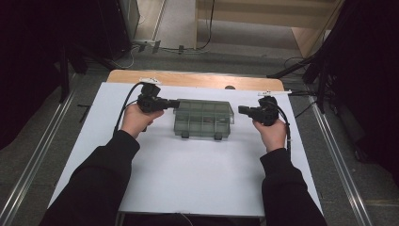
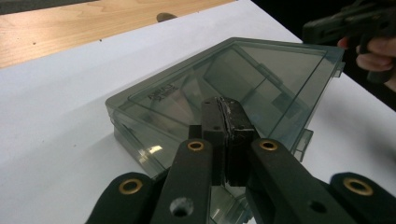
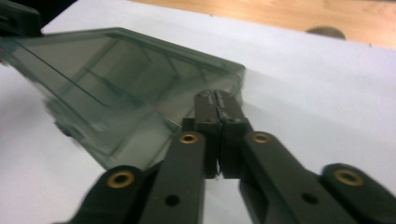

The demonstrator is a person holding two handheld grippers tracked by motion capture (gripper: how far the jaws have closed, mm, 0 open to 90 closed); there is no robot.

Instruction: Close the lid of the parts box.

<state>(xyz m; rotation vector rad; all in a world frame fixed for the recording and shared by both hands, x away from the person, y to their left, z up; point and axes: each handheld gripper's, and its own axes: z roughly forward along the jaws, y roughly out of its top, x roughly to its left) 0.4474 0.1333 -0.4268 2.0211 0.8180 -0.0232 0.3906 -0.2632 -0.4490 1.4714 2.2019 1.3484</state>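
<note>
Two tongs, one box, all on a white sheet (image 1: 188, 174) over a wooden table (image 1: 197, 79). Smoky see-through plastic box (image 1: 203, 118) sitting flat near the middle of the sheet, a bit toward the far side, lid down, dividers visible through the top, two little latches on the near edge. Left tongs (image 1: 175, 103) coming in from the left, held in the left hand (image 1: 136, 118), tips right at the box's upper left corner, touching it or as good as. From the left gripper view, tips (image 2: 227, 122) pressed flat together, nothing between them, sitting over the box's (image 2: 233, 84) near corner; hard to say whether actually resting on the lid or just above it. Right tongs (image 1: 241, 110) off the box's right end, in the right hand (image 1: 272, 132), pointing left at it, with a small gap between tips and box from the high view. From the right gripper view, tips (image 3: 218, 109) also closed tight on nothing, just beside the corner of the box (image 3: 116, 84), box stretching off to the left. Cables looping back from both tongs toward the far edge of the table. Black sleeves (image 1: 101, 183) coming in from the bottom, grey floor and metal rails either side.
</note>
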